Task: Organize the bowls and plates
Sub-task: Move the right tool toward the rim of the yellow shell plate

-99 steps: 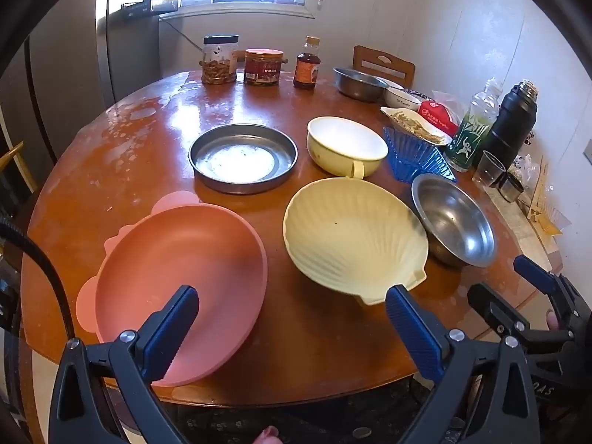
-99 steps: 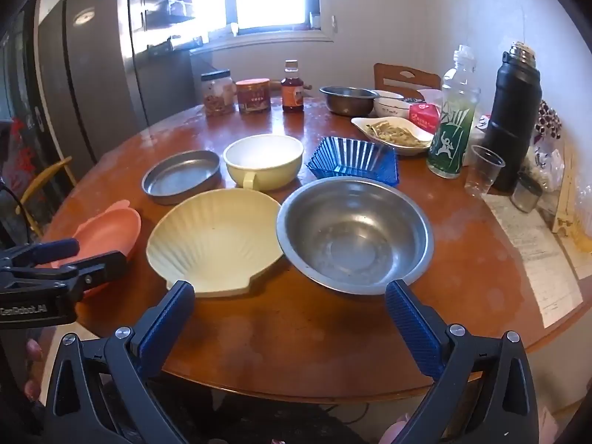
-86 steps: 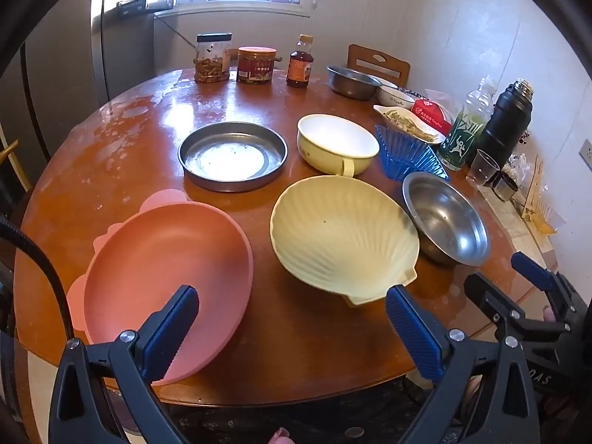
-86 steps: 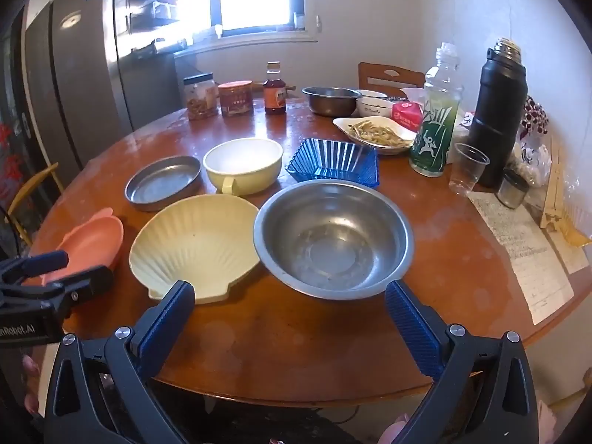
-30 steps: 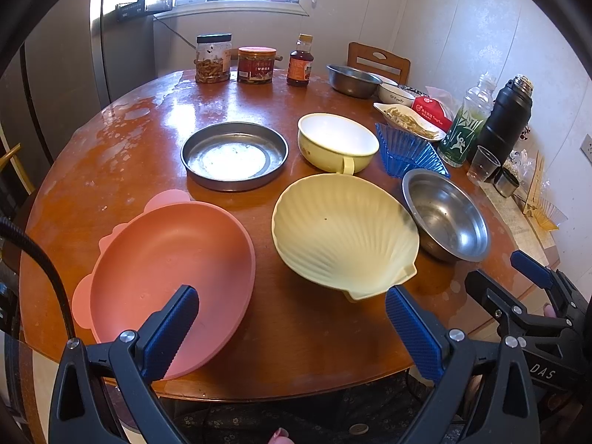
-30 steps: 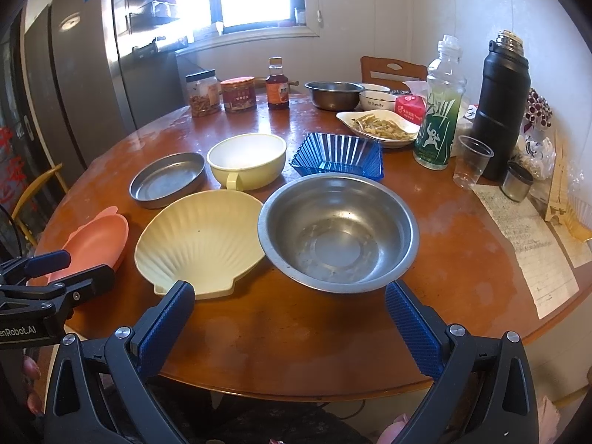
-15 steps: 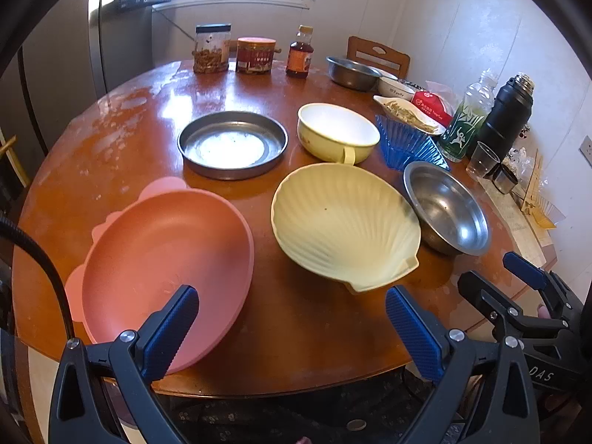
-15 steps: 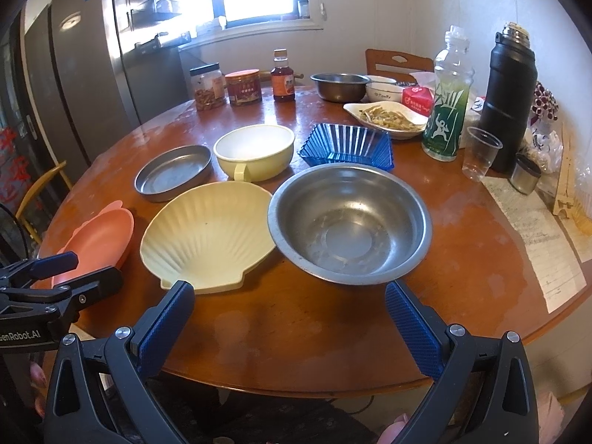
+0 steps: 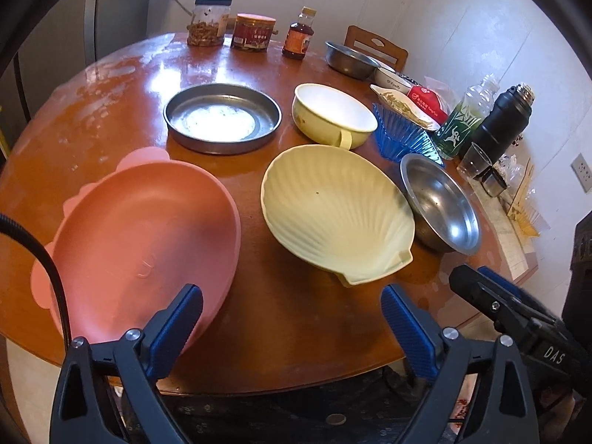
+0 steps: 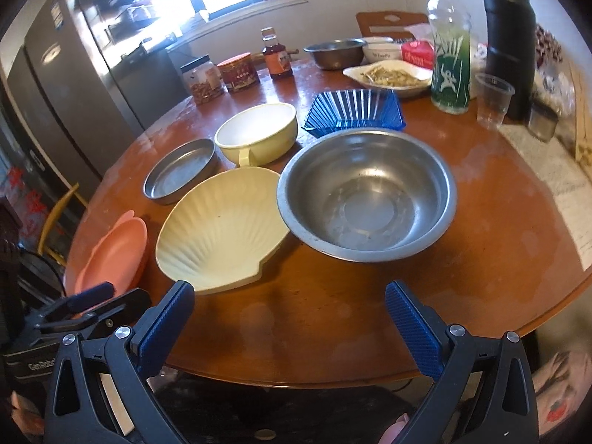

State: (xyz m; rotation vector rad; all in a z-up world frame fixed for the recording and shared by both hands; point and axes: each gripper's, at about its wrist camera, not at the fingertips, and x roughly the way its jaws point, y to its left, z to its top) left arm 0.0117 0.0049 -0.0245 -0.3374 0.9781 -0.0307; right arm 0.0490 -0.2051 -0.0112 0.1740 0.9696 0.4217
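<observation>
On the round wooden table [image 9: 296, 318] lie a pink plate [image 9: 140, 229] at the near left, a cream shell-shaped dish [image 9: 333, 214] and a steel bowl [image 10: 366, 192] in a row. Behind them stand a round steel pan [image 9: 222, 118], a cream bowl with a handle [image 9: 333, 114] and a blue ribbed dish [image 10: 355, 111]. My left gripper [image 9: 292, 322] hovers over the table's near edge; its jaws are closing, with nothing gripped between them. Its left fingertip overlaps the pink plate's near rim. My right gripper [image 10: 288, 318] stands open before the shell dish and steel bowl.
Two jars [image 9: 229, 29] and a sauce bottle [image 9: 298, 39] line the far edge. At the right stand another steel bowl [image 10: 335, 51], a dish of food [image 10: 388, 76], a green bottle [image 10: 449, 66], a black flask [image 10: 510, 44], a plastic cup [image 10: 494, 101] and papers [image 10: 555, 181].
Both views have tilted and rolled a little, the right one more. The left gripper's fingers stand slightly closer together. No dish has moved.
</observation>
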